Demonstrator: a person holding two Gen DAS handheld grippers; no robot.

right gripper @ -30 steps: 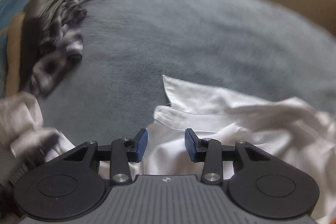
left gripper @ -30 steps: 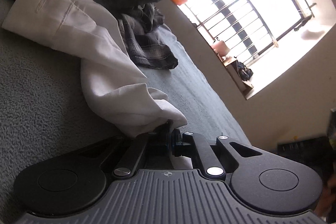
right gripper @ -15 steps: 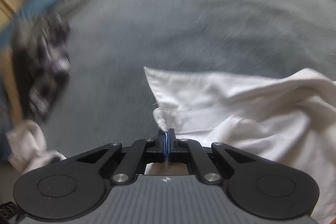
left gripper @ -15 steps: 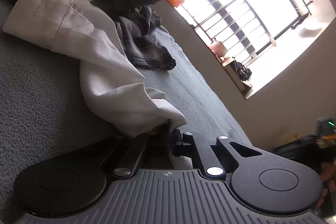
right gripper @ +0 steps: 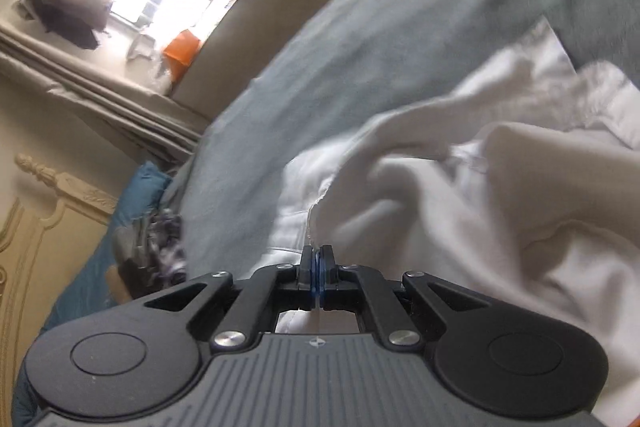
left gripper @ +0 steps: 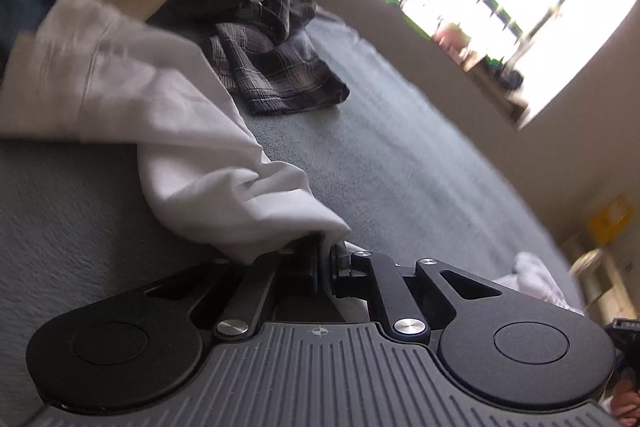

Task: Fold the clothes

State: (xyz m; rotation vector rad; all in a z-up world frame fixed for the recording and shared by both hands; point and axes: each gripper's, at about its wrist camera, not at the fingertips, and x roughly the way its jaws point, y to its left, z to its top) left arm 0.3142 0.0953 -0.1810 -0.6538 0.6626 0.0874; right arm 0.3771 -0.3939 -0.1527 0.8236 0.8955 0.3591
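Left wrist: left gripper (left gripper: 325, 263) jaws clamp white shirt (left gripper: 192, 143) | right gripper (right gripper: 317, 267) jaws pinch shirt edge | no legible writing

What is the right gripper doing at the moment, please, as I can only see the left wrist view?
Observer: The right gripper is shut on an edge of the white shirt.
Operator: Thank you. What is at the head of the bed?
Observer: An ornate cream headboard shows there, with a blue pillow beside it.
Operator: Does the shirt lie flat on that side?
Observer: No, it is rumpled in loose folds over the grey blanket.
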